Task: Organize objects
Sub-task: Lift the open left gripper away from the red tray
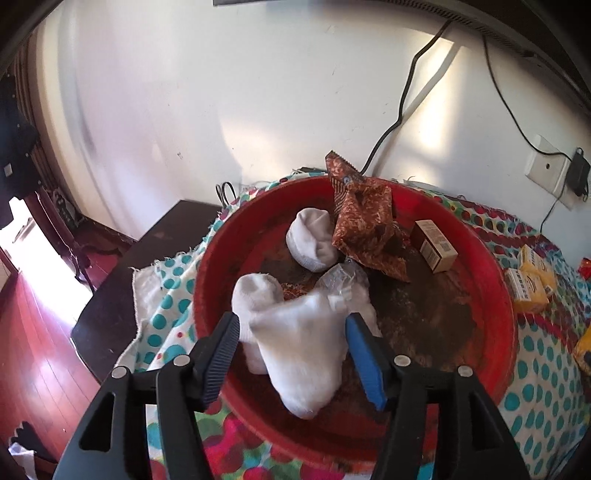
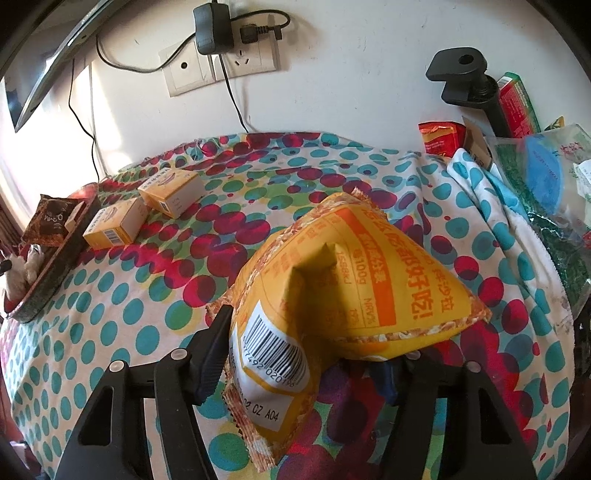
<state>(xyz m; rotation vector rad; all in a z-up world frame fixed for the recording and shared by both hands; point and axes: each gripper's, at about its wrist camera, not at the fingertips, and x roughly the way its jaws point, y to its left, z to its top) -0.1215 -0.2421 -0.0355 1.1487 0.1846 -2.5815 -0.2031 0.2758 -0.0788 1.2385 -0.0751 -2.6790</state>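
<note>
My left gripper (image 1: 291, 343) is shut on a white rolled sock (image 1: 303, 350) and holds it over the near side of a red round tray (image 1: 495, 332). In the tray lie two other white socks (image 1: 312, 238), a brown patterned snack bag (image 1: 365, 225), a small brown box (image 1: 434, 245) and a clear plastic wrap (image 1: 341, 277). My right gripper (image 2: 306, 354) is shut on a yellow snack bag (image 2: 332, 295) with a barcode, held above the dotted tablecloth (image 2: 147, 314).
Two yellow boxes (image 2: 140, 212) lie on the cloth beside the tray (image 2: 55, 266). Packets and a green bag (image 2: 546, 206) pile up at the right. A wall socket with a charger (image 2: 214, 33) and cables are behind. The dark table edge (image 1: 122, 295) drops to the floor on the left.
</note>
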